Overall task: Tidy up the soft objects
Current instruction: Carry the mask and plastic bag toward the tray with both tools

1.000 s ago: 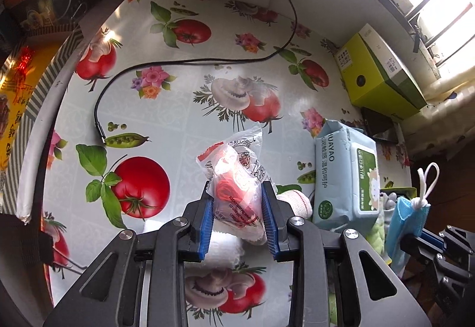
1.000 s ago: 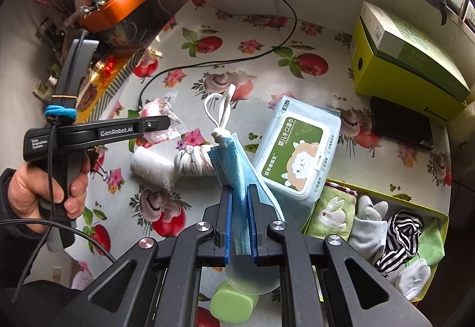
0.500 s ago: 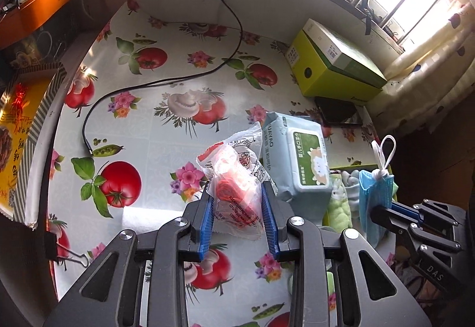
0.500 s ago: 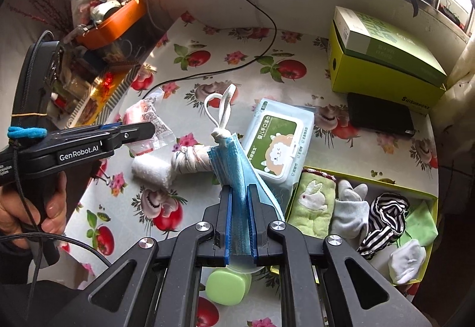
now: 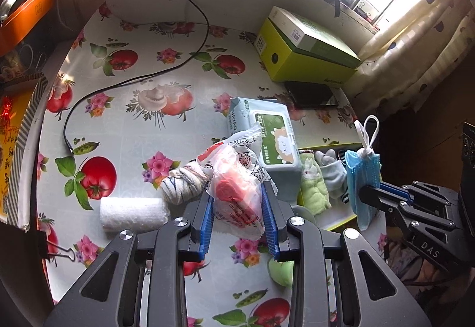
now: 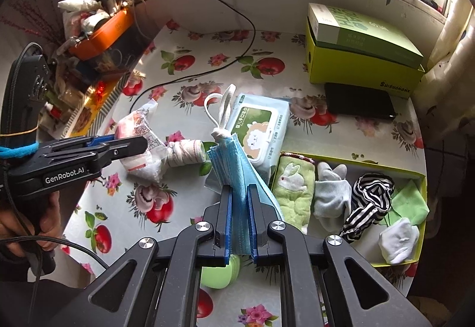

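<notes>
While both grippers were loaded, the risk looked like a slippery plastic packet (image 5: 237, 193) sliding out of the left gripper (image 5: 239, 223), since its fingers only pinched the crinkly bag's lower half, or the folded blue face masks (image 6: 237, 178) fanning apart in the right gripper (image 6: 239, 226), whose fingers were squeezed nearly together on them. Both tools pointed steeply down over the tablecloth (image 5: 124, 125), carried in the air, with the yellow tray (image 6: 415, 238) of socks at about 3 o'clock in the right view.
</notes>
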`<state>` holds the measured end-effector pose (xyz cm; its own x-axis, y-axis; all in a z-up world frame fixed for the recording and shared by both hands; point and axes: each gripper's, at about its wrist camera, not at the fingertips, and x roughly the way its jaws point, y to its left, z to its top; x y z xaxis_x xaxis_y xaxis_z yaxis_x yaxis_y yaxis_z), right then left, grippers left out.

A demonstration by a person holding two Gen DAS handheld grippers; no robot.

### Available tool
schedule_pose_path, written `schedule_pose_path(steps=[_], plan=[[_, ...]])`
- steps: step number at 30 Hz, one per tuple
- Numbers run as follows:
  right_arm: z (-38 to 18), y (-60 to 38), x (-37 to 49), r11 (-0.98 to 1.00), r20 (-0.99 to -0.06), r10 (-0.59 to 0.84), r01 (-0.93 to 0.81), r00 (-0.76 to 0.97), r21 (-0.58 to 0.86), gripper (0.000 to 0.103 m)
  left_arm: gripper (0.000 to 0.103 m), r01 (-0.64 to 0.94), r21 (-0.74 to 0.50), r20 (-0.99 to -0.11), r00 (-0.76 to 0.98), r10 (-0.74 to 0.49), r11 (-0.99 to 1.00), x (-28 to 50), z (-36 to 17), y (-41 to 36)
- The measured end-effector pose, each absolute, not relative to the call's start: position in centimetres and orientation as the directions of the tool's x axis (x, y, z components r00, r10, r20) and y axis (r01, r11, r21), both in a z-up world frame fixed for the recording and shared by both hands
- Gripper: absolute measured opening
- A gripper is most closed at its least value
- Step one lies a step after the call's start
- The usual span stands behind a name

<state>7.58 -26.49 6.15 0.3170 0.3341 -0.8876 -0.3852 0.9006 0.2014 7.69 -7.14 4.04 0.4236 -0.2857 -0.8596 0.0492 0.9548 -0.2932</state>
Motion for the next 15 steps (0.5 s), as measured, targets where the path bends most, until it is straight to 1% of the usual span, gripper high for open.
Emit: schedule_pose_path(steps=[15], plan=[[6.1, -28.2, 7.6, 0.914, -0.884, 0.330, -0.346, 0.331, 0.212, 0.009, 0.031, 0.116, -0.289, -0.864, 0.397, -0.311, 0.950, 7.9, 4.3, -9.7]])
